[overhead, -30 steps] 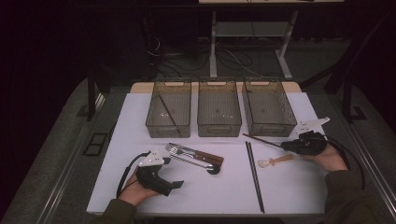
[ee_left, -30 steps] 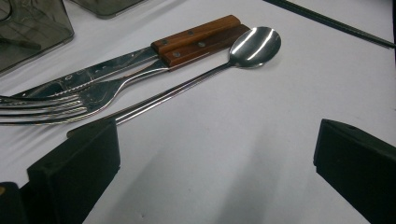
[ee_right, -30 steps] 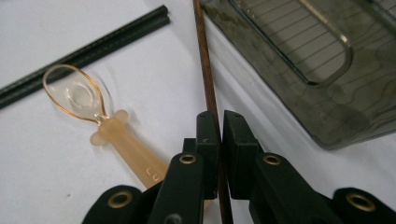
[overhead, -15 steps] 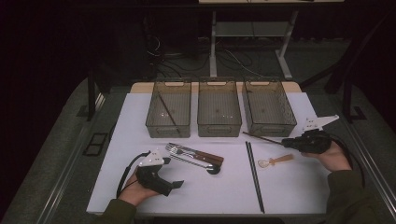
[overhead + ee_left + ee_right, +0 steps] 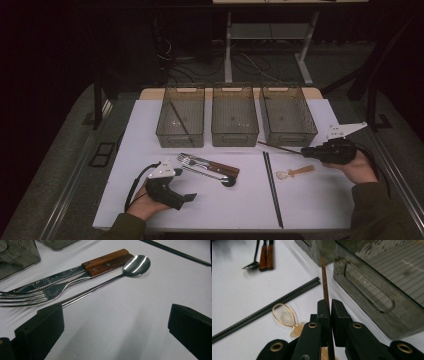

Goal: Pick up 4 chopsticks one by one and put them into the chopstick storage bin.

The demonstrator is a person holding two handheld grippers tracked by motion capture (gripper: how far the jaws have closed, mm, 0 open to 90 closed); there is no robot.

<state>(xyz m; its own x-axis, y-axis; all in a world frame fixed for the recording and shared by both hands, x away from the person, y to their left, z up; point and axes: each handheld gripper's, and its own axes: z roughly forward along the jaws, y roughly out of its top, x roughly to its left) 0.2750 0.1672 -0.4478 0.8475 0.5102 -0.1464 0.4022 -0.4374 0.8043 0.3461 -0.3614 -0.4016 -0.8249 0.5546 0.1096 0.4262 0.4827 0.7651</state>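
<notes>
My right gripper [image 5: 311,151] [image 5: 330,306] is at the table's right, shut on a thin brown chopstick [image 5: 280,147] [image 5: 324,277]. The stick points left, toward the front of the right-hand bin [image 5: 287,117] [image 5: 387,277]. My left gripper [image 5: 187,197] [image 5: 115,315] rests at the front left, open with only bare table between its jaws. Just beyond it lie a steel spoon [image 5: 136,262], a fork [image 5: 37,296] and a wood-handled knife [image 5: 105,260], side by side. The same cutlery group [image 5: 210,167] lies mid-table in the high view.
Three smoky clear bins stand in a row at the back; the left bin [image 5: 181,117] holds a dark stick, and the middle bin [image 5: 234,117] sits beside it. A pair of black chopsticks [image 5: 272,187] [image 5: 269,307] and a small clear plastic spoon [image 5: 292,172] [image 5: 284,315] lie right of centre.
My right gripper has edged slightly to the right with the brown chopstick still in it. The left hand has stayed where it was.
</notes>
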